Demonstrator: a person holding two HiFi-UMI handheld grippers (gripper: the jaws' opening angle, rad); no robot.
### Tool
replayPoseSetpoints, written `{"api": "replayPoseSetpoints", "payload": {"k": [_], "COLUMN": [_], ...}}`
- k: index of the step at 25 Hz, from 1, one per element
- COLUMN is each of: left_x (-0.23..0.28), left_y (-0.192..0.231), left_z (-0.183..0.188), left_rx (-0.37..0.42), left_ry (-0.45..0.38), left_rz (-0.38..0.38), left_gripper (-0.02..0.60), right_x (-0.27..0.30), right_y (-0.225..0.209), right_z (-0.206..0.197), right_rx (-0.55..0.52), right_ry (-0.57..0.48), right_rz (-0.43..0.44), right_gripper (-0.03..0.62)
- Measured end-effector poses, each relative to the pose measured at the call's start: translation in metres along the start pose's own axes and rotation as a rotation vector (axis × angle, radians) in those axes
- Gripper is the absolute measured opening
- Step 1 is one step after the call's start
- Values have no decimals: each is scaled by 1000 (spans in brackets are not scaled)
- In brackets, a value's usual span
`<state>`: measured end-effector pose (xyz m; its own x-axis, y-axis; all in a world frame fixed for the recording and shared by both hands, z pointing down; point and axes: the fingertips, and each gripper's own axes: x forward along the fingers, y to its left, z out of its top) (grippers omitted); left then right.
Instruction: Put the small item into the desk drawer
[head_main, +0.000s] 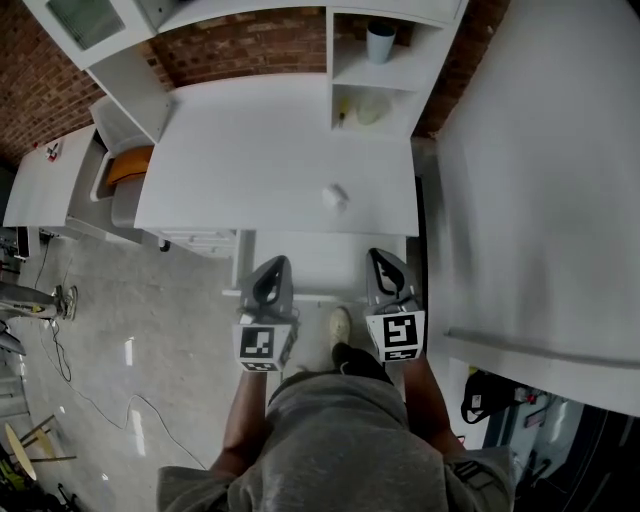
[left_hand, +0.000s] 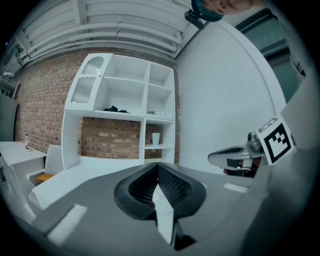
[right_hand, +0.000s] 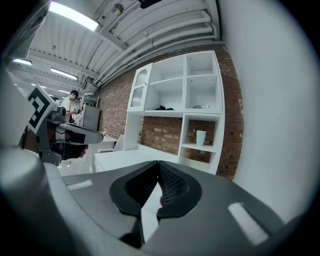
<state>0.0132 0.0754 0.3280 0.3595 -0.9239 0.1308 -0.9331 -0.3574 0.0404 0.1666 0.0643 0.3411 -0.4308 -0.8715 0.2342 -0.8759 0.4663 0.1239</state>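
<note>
Beyond left tongs (head_main: 274, 264) and right tongs (head_main: 381, 256), both pressed together and empty, small item (head_main: 335, 196) is lying on bench (head_main: 250, 150); pickup looking pending, needing tongs spreading first.

White desk (head_main: 250, 150), small white item (head_main: 335, 196) near front edge

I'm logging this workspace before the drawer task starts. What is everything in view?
desk: one, white, centre
shelf unit: one, white, at the desk's back
small item: one, white, on the desk top, front right
cup: one, pale blue, upper right cubby
seat: one, orange, left of the desk
brick wall: one, red-brown, behind the desk
left gripper: one, grey, jaws shut, empty
right gripper: one, grey, jaws shut, empty
</note>
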Motion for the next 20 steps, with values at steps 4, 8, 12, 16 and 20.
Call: {"api": "replayPoseSetpoints", "payload": {"k": [4, 8, 12, 16, 20], "left_x": [17, 32, 43, 57, 72], "left_y": [1, 4, 6, 6, 9], "left_z": [-1, -3, -4, -7, -14], "left_rx": [-2, -3, -7, -5, -4], "left_ry": [10, 19, 26, 45, 63], "left_rz": [40, 78, 111, 126, 133], "left_gripper": [12, 12, 12, 12, 12], "right_x": [18, 37, 50, 66, 83], "right_y": [-14, -24, -32, -40, -44], "right_z": [-2, -5, -5, -11, -21], "right_rx": [2, 14, 5, 9, 8], "right_ry": [1, 4, 3, 27, 50], "right_rz": [43, 89, 124, 154, 173], "right_gripper": [3, 3, 3, 3, 3]}}
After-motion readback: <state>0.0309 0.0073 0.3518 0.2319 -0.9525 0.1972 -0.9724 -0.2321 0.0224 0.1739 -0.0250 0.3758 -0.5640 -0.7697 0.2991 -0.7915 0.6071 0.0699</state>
